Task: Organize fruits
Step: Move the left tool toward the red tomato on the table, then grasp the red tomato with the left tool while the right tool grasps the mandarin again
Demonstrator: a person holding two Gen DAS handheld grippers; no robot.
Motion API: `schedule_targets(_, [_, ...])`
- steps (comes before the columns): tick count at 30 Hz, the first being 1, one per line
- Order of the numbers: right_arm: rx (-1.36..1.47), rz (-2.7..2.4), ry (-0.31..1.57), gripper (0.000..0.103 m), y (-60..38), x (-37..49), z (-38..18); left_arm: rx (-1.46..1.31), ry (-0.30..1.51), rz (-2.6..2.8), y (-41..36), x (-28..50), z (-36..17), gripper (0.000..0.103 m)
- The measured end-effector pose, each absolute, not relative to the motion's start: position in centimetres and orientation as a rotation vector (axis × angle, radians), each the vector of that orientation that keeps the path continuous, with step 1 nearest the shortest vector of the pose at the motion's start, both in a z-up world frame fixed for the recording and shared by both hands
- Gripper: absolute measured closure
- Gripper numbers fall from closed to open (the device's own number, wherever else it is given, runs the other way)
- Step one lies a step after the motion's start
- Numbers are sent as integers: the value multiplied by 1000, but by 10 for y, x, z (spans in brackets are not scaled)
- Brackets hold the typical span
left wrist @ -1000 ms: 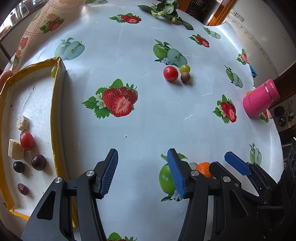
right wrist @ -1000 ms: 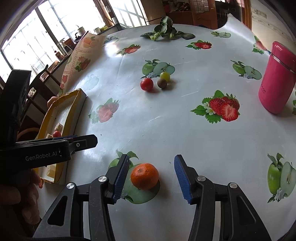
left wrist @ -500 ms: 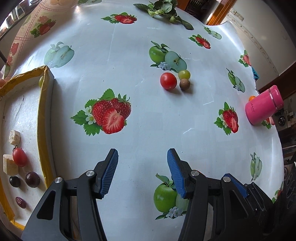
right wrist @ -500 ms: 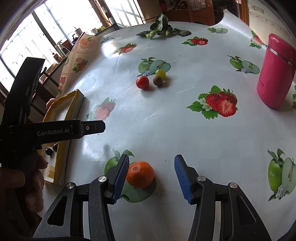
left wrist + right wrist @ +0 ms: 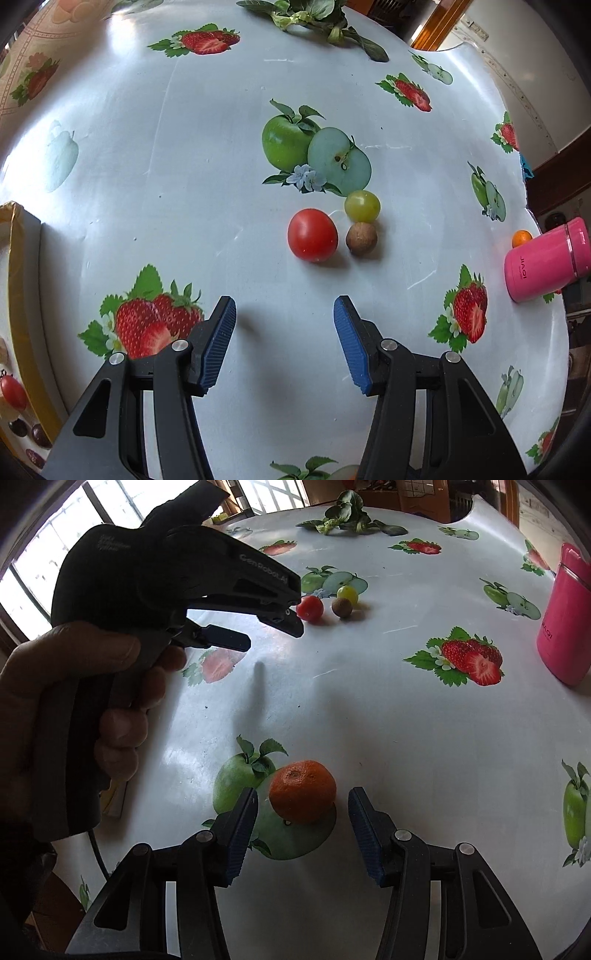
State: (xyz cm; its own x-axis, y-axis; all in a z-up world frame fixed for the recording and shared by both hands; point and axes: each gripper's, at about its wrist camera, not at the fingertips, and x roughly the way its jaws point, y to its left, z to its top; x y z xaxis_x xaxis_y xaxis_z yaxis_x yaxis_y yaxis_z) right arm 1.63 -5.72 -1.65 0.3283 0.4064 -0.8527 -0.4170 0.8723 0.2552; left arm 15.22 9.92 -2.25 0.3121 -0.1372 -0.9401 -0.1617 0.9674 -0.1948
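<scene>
Two hand-held grippers poised over loose fruit on a desk (image 5: 155, 122) covered with fruit-print oilcloth.

A yellow-rimmed tray (image 5: 16, 280) at the desk's left edge holds a small red fruit (image 5: 13, 392) and dark round pieces; its other contents are cut off. A pink flask (image 5: 546, 259) stands to the right. The left hand-held gripper (image 5: 284, 341) hangs wide open and empty, just short of a tomato (image 5: 312, 235), a green grape (image 5: 362, 205) and a brown round fruit (image 5: 361, 238), which lie close together. The right hand-held gripper (image 5: 301, 832), likewise spread and empty, flanks a mandarin (image 5: 302, 791) without touching it. The mandarin probably handles as light and yielding, best pinched across its widest part; tomato and grape look smooth, likely slippery and easily bruised.
</scene>
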Motion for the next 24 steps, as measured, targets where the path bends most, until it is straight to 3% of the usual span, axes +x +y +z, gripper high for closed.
schedule_targets(2, [-7,541,1112,54,-57,18,-17,-252,1235,19,95,162,-22,41])
schedule_targets(3, [-6,543,1112,56,-56,20,-17,-253,1235,11,93,167,-23,40])
schedule_targets(4, [-8,545,1114,64,-55,21,-18,-250,1230,7,91,172,-23,40])
schedule_targets(7, [-1,555,1116,66,-55,22,-19,-196,1207,-6,84,182,-24,40])
schedule_targets(9, [-7,557,1108,66,-54,21,-19,-157,1187,-11,80,184,-25,51])
schedule_targets(10, [-7,558,1105,67,-54,19,-18,-142,1182,-18,79,184,-24,67])
schedule_targets(11, [-5,559,1104,67,-55,19,-18,-140,1182,-31,80,183,-24,75])
schedule_targets(24, [-14,548,1077,67,-61,19,0,-206,1184,-42,97,111,-3,76])
